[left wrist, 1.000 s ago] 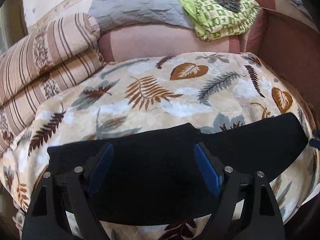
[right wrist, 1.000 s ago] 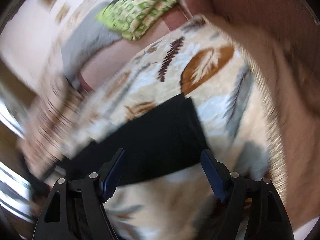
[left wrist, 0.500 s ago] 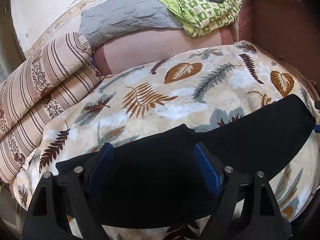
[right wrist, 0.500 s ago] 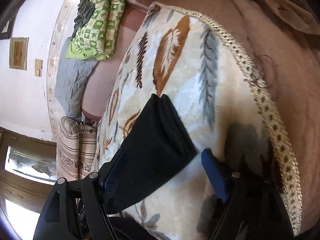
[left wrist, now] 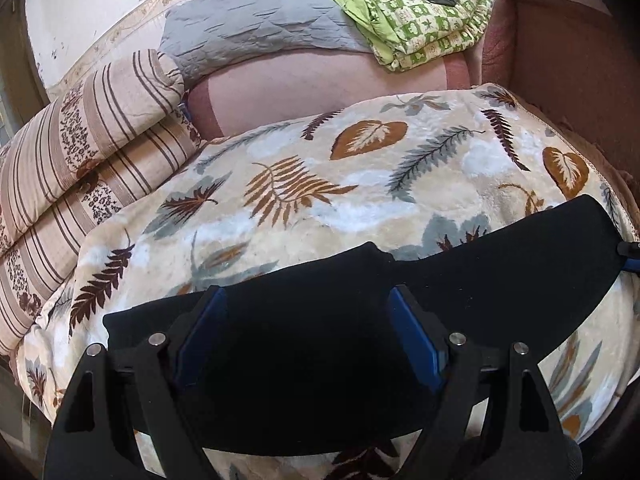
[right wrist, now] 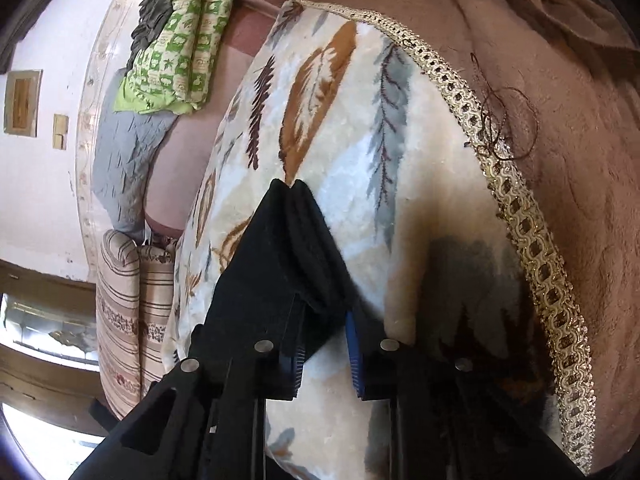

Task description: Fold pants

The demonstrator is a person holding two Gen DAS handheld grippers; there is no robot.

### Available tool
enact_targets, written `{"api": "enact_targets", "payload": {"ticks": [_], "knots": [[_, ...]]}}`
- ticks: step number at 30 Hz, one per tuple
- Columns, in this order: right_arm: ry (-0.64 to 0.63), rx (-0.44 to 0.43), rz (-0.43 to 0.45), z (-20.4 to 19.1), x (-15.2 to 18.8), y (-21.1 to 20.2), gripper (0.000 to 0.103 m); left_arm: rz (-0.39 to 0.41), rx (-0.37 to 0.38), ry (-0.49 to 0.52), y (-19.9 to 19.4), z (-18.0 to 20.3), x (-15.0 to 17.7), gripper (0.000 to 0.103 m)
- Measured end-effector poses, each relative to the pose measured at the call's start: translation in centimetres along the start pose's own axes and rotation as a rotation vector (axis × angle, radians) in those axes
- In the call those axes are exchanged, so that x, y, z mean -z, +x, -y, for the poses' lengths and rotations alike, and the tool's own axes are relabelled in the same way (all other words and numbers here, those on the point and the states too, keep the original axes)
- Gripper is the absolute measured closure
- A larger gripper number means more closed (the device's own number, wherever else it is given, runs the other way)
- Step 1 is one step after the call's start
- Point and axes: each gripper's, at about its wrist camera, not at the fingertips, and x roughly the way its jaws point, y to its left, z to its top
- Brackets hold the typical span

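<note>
Black pants [left wrist: 460,280] lie flat across the near part of a leaf-print blanket [left wrist: 320,184] on a sofa. My left gripper [left wrist: 308,320] is open, its blue-padded fingers spread above the pants' near middle. In the right wrist view, my right gripper [right wrist: 324,344] has narrowed on the end of the pants [right wrist: 280,248], with the black cloth lying between its blue pads [right wrist: 354,354]. A bit of the right gripper shows at the pants' right end in the left wrist view [left wrist: 632,256].
Striped cushions [left wrist: 72,168] lie at the left. A grey quilt [left wrist: 256,24] and a green patterned blanket [left wrist: 420,8] rest on the sofa back. The brown sofa arm [left wrist: 572,64] rises at the right. The blanket's braided gold trim [right wrist: 520,208] runs along its right edge.
My right gripper swung down to the pants' end and its fingers closed in on the cloth. My left gripper stayed open over the pants, shifting only slightly.
</note>
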Motion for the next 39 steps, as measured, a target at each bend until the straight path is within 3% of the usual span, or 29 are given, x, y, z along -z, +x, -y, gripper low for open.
{"api": "enact_targets", "payload": {"ticks": [8, 11, 16, 20, 24, 27, 29, 33, 39], "knots": [[0.023, -0.009, 0.017, 0.2, 0.2, -0.2, 0.087, -0.012, 0.012, -0.105, -0.7, -3.4, -0.2, 0.020], [-0.008, 0.016, 0.034, -0.5, 0.3, -0.2, 0.094, -0.004, 0.001, -0.180, -2.0, -6.2, -0.5, 0.020], [-0.095, 0.093, 0.065, -2.1, 0.9, -0.3, 0.095, 0.019, -0.077, -0.256, -3.9, -10.0, -0.7, 0.020], [-0.200, 0.087, 0.094, -4.0, 1.6, -1.2, 0.095, 0.006, -0.004, -0.281, -3.9, -11.0, -0.7, 0.020], [-0.350, -0.035, 0.101, -7.7, 3.3, -1.6, 0.095, -0.022, 0.049, -0.317, -2.8, -10.7, -0.6, 0.020], [-0.440, -0.137, 0.070, -10.6, 5.2, -0.5, 0.095, -0.029, 0.087, -0.406, -2.2, -10.6, 0.5, 0.020], [-0.495, -0.184, 0.043, -12.6, 6.8, 0.9, 0.095, 0.008, 0.074, -0.478, -2.7, -11.6, 1.1, 0.020], [-0.583, -0.229, -0.027, -16.4, 9.8, 4.6, 0.095, 0.002, 0.040, -0.620, -2.5, -13.8, 2.7, 0.019], [-0.699, -0.274, -0.136, -20.2, 13.5, 9.3, 0.095, -0.056, 0.078, -0.724, -0.6, -15.5, 4.0, 0.019]]}}
